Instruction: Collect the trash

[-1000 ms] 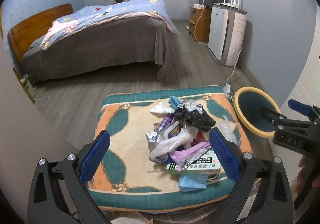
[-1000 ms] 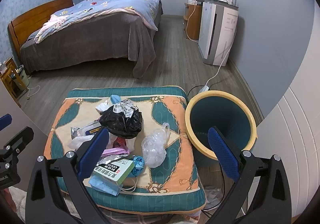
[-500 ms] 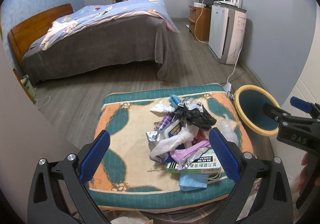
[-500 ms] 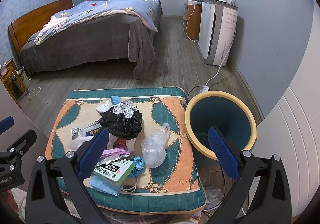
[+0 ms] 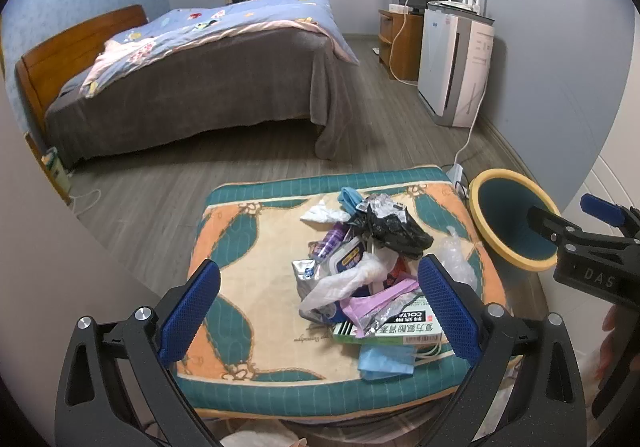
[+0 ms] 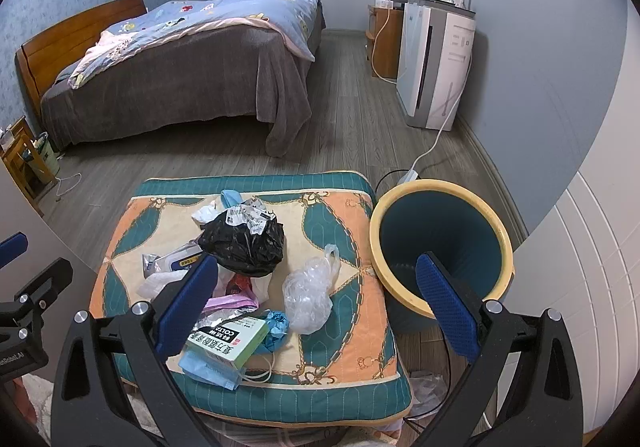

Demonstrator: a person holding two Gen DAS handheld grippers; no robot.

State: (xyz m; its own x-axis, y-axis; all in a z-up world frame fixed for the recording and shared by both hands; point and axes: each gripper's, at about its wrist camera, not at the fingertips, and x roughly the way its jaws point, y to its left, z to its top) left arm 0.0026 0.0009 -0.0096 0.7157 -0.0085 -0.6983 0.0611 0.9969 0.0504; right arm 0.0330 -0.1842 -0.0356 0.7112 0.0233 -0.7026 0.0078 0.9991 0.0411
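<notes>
A heap of trash [image 6: 236,279] lies on a soft, padded cushion [image 6: 344,231] patterned in teal, orange and cream. Topmost is a crumpled black plastic bag [image 6: 244,243] with a white label; just right of it sits a clear, wrinkled plastic bag [image 6: 308,291], and at the near edge a green and white cardboard box [image 6: 228,339] rests on a blue face mask [image 6: 208,367]. Right of the cushion, just beside it, stands a round bin [image 6: 440,243], teal with a yellow rim. Behind are a bed [image 5: 192,79] under a brown blanket, a grey plank floor and a white boxy appliance [image 5: 456,63] with a cable. The left gripper [image 5: 320,311] and right gripper [image 6: 316,303] both hang above the near edge, blue ribbed pads spread wide, holding nothing.
</notes>
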